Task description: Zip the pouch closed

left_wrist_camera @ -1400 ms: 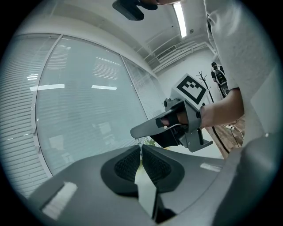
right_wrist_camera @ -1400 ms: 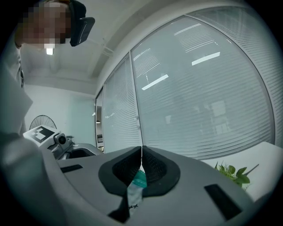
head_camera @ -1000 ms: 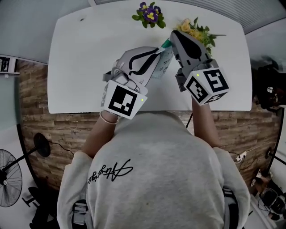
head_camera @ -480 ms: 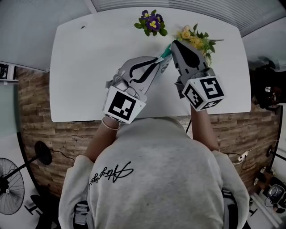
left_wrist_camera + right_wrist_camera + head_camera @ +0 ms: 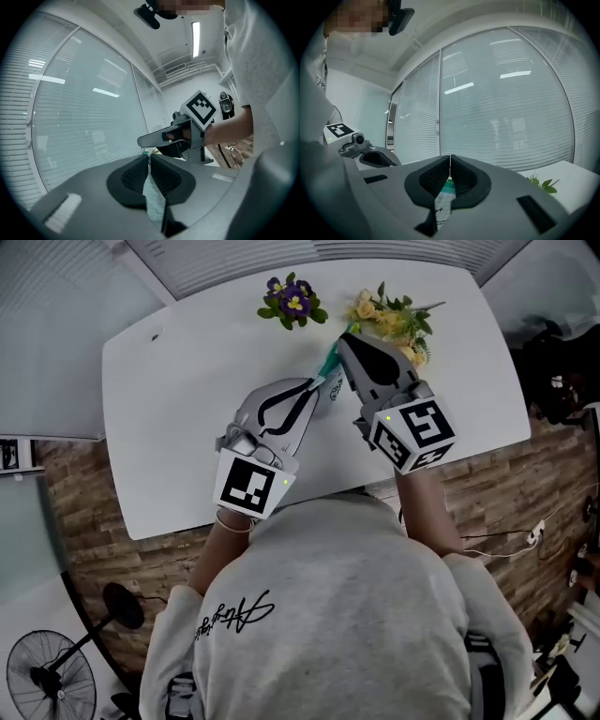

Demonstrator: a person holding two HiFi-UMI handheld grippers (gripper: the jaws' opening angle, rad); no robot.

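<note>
Pinching the pouch (image 5: 329, 364) above the desk (image 5: 169, 427), 12 o'clock from the person (image 5: 347, 615), left claw (image 5: 150, 158) and right claw (image 5: 450, 158) both clamp it tight; best keep fabric taut, pull straight.

White table (image 5: 173, 413), wood floor (image 5: 122, 554), window blinds (image 5: 511, 103)

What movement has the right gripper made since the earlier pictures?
No real move: the right gripper stays just left of the yellow flowers; only the view shifted.

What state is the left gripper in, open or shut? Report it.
Shut: the left gripper pinches the pouch fabric between closed jaws.
</note>
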